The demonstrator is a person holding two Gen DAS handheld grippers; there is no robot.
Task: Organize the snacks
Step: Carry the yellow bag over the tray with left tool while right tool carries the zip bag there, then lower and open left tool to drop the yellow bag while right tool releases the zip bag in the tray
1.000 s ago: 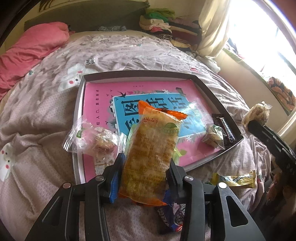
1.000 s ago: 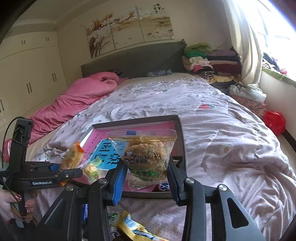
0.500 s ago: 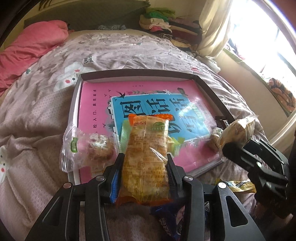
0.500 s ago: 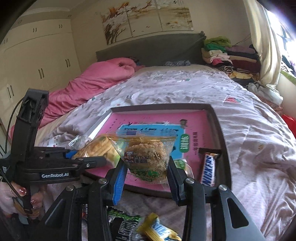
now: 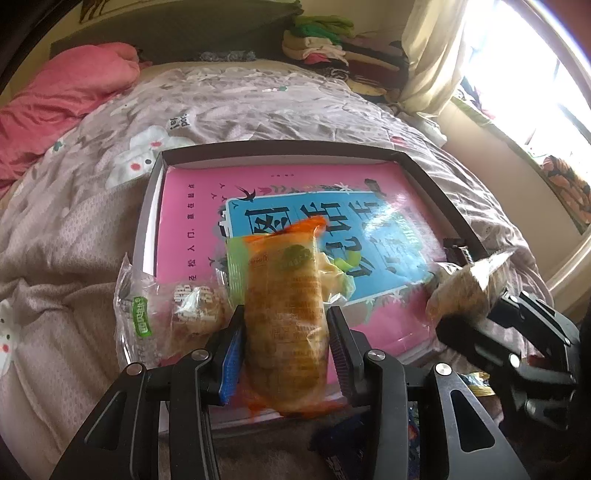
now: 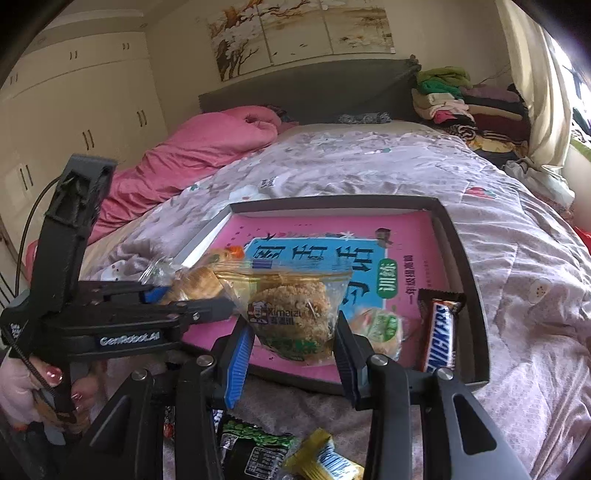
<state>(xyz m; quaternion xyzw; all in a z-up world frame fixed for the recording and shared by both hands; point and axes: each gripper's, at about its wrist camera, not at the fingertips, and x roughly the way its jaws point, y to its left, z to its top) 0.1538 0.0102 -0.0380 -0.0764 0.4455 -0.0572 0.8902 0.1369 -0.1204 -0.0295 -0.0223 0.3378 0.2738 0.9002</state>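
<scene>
Left gripper (image 5: 284, 343) clenched on an orange-ended cracker packet (image 5: 284, 314), held upright over the near edge of the dark tray (image 5: 280, 155) on the bed (image 5: 258, 99). Right gripper (image 6: 291, 343) clamped on a clear rice-cake bag (image 6: 291, 306), above the tray's near edge. Lying in the tray: a clear pastry bag (image 5: 173, 314) at the near left corner, a Snickers bar (image 6: 439, 332) against the right wall, a green-labelled snack (image 6: 380, 328) beside it.

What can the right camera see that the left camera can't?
Only the right camera shows the Snickers bar in the box, the wardrobe and the painting. Only the left camera shows the clear-wrapped pastry at the box's near-left edge. Both show the box, the orange-wrapped cake in the left tool and the rice cracker bag in the right tool.
</scene>
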